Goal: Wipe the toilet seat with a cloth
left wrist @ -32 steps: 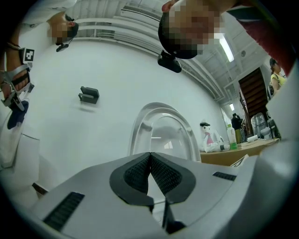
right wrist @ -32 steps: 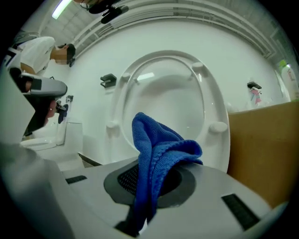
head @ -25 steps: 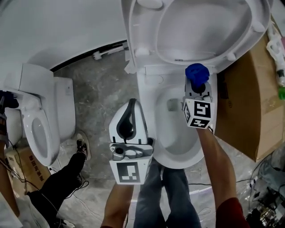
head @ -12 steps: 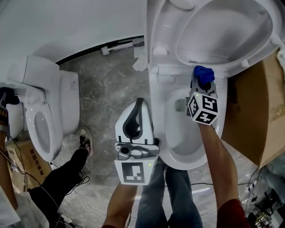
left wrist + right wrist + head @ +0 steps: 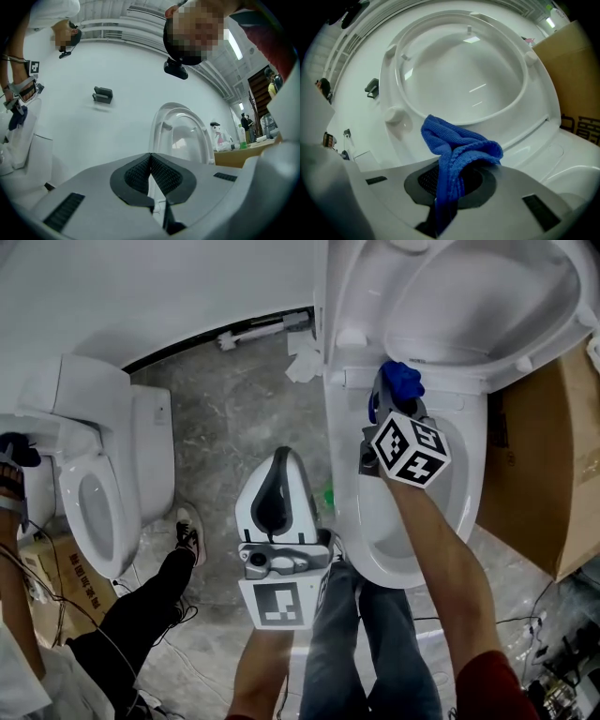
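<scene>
Head view looks steeply down on a white ceramic toilet bowl (image 5: 349, 512) at 1 o'clock, its white plastic toilet seat (image 5: 356, 306) raised at 12 o'clock; the right tool (image 5: 394, 399) reaches over the back of the bowl, close under the seat's lower edge, pinching a bunched blue knitted cloth (image 5: 401, 379); whether the cloth touches the seat or the rim cannot be told. In the right gripper view the tool (image 5: 450, 183) has its dark pads clamped on the cloth (image 5: 457, 145), whose loose end bulges up toward 12 o'clock in front of the seat's ring (image 5: 412, 105). The left tool (image 5: 278, 460) hangs at the centre of the head view, beside the bowl's left edge and over the grey marbled floor (image 5: 234, 409); in the left gripper view its jaws (image 5: 151, 161) are pressed together with nothing between them. A second white toilet (image 5: 94, 493) stands at 9 o'clock; a brown cardboard box (image 5: 534, 456) sits at 3 o'clock, just beside the bowl.
</scene>
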Tool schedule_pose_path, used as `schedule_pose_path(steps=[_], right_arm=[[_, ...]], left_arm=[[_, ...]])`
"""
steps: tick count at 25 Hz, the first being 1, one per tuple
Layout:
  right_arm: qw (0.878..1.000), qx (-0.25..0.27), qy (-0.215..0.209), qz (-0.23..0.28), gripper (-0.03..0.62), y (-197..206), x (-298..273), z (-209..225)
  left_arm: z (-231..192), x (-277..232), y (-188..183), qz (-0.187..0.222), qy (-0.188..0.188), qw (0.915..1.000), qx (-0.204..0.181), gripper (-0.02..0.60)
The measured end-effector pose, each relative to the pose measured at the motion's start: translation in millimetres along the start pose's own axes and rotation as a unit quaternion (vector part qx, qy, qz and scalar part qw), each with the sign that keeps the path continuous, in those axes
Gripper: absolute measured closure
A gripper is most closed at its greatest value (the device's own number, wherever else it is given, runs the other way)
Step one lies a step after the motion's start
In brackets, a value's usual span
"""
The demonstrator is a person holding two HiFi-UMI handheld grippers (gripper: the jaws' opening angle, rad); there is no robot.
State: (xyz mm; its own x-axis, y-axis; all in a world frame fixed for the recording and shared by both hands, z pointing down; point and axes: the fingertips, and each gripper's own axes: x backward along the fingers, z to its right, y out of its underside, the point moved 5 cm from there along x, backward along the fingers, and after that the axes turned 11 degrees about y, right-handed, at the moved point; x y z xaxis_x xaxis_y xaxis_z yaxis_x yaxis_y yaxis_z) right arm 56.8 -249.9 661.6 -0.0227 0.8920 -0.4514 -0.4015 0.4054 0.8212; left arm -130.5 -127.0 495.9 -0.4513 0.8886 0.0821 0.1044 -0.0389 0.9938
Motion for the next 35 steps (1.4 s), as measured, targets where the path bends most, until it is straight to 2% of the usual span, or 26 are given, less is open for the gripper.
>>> schedule_pose_path(steps=[4, 6, 7, 9, 10, 13, 16, 21, 31, 35], right_arm=[[0.998, -0.052, -0.016, -0.017, 0.54, 5.8, -2.6, -22.7], [0.992, -0.117, -0.042, -0.029, 0.54, 9.0, -3.1, -35.0], [0.983, -0.173, -0.056, -0.034, 0.54, 9.6, -3.5, -39.0], [0.951, -0.299, -0.076, -0.036, 0.54, 10.3, -3.7, -41.7], [0.934, -0.345, -0.085, -0.034, 0.54, 10.7, -2.7, -42.6], [0.902, -0.416, -0.113, -0.027, 0.54, 7.3, 3.1, -51.2], [0.884, -0.448, -0.133, -0.02, 0.54, -5.4, 12.6, -62.7], [0.875, -0.46, -0.149, -0.017, 0.54, -25.5, 32.6, -77.9], [0.875, -0.459, -0.153, -0.021, 0.54, -57.1, 64.0, -87.5], [0.876, -0.453, -0.167, -0.013, 0.54, -83.9, 68.7, -88.8]], left_arm=[[-11.5, 6.2, -9.5, 0.012, -0.011, 0.9997, -0.02, 0.565], [-18.2, 10.2, -13.5, 0.014, -0.017, 0.9996, -0.02, 0.565], [-21.5, 11.8, -15.3, 0.013, -0.02, 0.9995, -0.019, 0.566], [-27.1, 15.3, -18.7, 0.013, -0.025, 0.9994, -0.018, 0.565], [-29.2, 17.5, -20.2, 0.012, -0.026, 0.9994, -0.019, 0.566], [-34.3, 23.3, -25.7, 0.011, -0.028, 0.9993, -0.023, 0.566], [-38.7, 27.7, -30.1, 0.014, -0.035, 0.9991, -0.02, 0.566], [-40.3, 29.1, -38.6, 0.015, -0.04, 0.9989, -0.019, 0.565], [-33.2, 24.6, -73.4, 0.027, -0.038, 0.9987, -0.02, 0.566], [-28.4, 14.7, -89.8, 0.03, -0.036, 0.9986, -0.025, 0.565]])
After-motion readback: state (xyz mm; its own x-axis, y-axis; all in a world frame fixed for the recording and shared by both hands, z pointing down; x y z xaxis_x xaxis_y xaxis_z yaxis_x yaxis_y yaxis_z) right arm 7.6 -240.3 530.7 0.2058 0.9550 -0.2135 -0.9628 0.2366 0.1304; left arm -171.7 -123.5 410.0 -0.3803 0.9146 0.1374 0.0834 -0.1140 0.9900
